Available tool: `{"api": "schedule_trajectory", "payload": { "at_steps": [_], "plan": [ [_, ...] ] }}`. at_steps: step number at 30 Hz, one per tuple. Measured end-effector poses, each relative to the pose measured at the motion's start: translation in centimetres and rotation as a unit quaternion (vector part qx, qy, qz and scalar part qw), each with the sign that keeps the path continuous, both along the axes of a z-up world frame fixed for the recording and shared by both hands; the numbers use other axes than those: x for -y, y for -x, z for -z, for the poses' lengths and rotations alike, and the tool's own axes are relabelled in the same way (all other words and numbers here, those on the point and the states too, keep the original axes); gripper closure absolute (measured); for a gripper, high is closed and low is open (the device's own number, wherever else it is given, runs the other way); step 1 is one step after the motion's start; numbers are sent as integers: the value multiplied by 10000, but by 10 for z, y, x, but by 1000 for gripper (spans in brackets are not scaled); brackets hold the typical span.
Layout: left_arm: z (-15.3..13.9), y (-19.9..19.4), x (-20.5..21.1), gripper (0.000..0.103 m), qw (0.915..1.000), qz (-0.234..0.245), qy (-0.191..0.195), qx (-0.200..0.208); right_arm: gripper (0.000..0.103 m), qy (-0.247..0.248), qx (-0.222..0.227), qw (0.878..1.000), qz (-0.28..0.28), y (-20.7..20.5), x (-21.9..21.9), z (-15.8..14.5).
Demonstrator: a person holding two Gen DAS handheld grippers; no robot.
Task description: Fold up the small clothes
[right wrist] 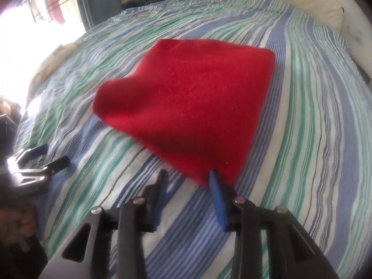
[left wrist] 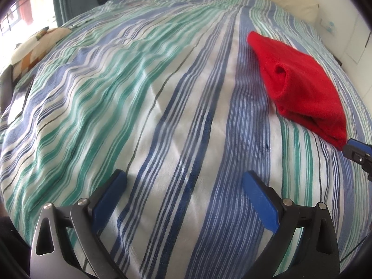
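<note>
Red cloth [right wrist: 193, 107], folded into a thick packet, lies on the striped bedsheet [left wrist: 144, 121] of the bed, toward the right side as the left wrist view shows it. In that view an open fold shows on its left edge, and its near corner comes to a point just beside the tip of the right gripper [left wrist: 357, 151] at the frame's right border.

From the right wrist view, the right gripper [right wrist: 188, 176] points down at that near corner. Its jaws are partly spread. The right blue pad meets the cloth's near corner, while the left pad is blurred and stands apart over the bare sheet. Whether the corner lies between the jaws or only touches the one pad cannot be told, but it is not pinched.

The left gripper [left wrist: 184, 179] hangs over bare sheet well to the left of the cloth, its jaws spread wide with nothing between them. It also shows at the left edge of the right wrist view [right wrist: 34, 160], with a hand [right wrist: 16, 223] below it.

A pillow [left wrist: 39, 44] lies at the far left edge of the bed.
</note>
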State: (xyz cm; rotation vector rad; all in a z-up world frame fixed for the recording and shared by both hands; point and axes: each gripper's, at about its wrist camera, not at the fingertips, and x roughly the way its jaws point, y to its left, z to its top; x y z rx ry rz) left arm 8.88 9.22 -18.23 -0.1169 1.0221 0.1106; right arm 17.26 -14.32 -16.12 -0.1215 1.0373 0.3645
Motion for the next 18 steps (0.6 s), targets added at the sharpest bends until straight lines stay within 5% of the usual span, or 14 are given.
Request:
{"api": "schedule_trajectory", "payload": {
  "at_steps": [7,10,14,18],
  "plan": [
    [-4,4,1,2,9999,93,36,-96,41,-414,98,9973,606,43,41,11],
    [-25,-3,-2,2,9967,330,703,245,37,-841,-56,9912,1023,55,68,20],
    [-54,-58,-1,1,9826,678,1621,601,31,-1274,5,9823,1374,47,98,16],
    [-46,-138,21,1,9782,1254,1640,221,23,-2052,111,9656,1591,6,115,-1]
  ]
}}
